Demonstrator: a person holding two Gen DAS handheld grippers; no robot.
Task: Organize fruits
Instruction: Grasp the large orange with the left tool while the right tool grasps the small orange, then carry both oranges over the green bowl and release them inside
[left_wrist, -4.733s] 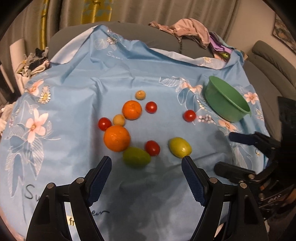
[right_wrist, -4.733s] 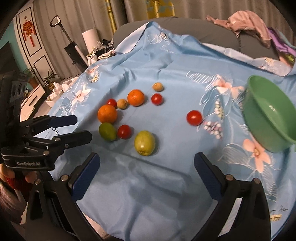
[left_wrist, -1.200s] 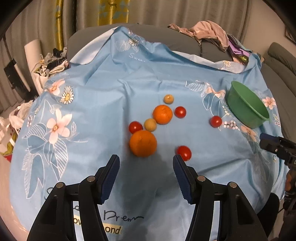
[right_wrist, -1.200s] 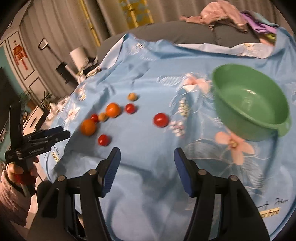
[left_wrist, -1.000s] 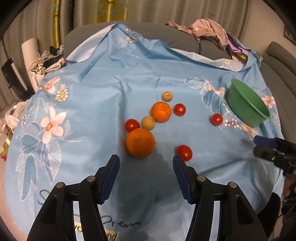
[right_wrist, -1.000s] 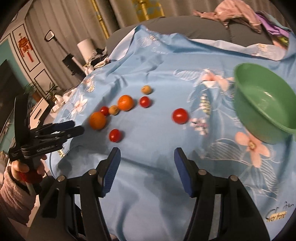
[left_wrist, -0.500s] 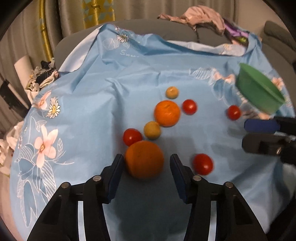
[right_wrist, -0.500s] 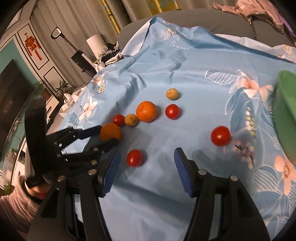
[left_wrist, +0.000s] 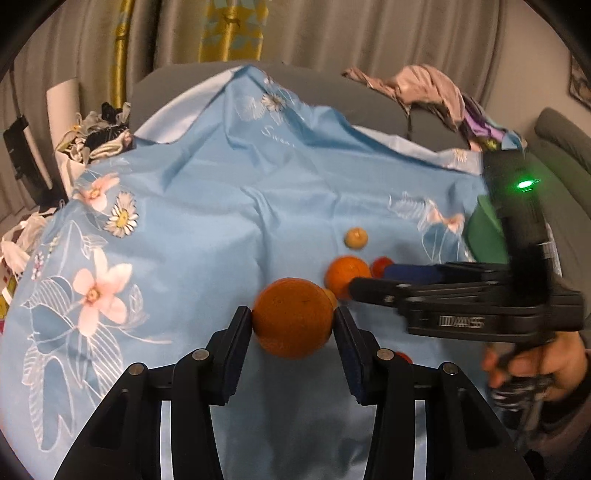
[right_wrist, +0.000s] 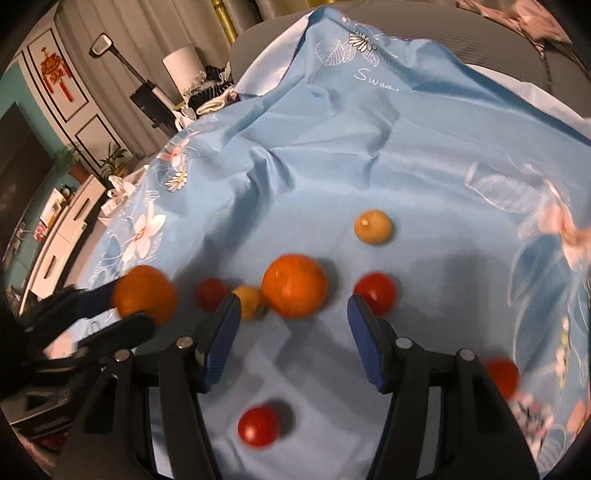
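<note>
My left gripper (left_wrist: 293, 321) is shut on the big orange (left_wrist: 293, 318) and holds it just above the blue flowered cloth (left_wrist: 207, 221); it also shows in the right wrist view (right_wrist: 144, 294). My right gripper (right_wrist: 293, 314) is open, its jaws either side of the second orange (right_wrist: 294, 285), which lies on the cloth. Around it lie a small yellow fruit (right_wrist: 250, 301), another yellow fruit (right_wrist: 373, 226) and several red tomatoes (right_wrist: 376, 292). The green bowl (left_wrist: 485, 236) is at the right, partly hidden behind the right gripper body.
A pile of clothes (left_wrist: 428, 88) lies on the grey sofa behind the cloth. A white roll (left_wrist: 62, 110) and clutter stand at the left. A tomato (right_wrist: 258, 425) lies on the cloth below my right gripper.
My left gripper has closed on the big orange and lifted it. My right gripper has moved in low over the fruit cluster to the second orange.
</note>
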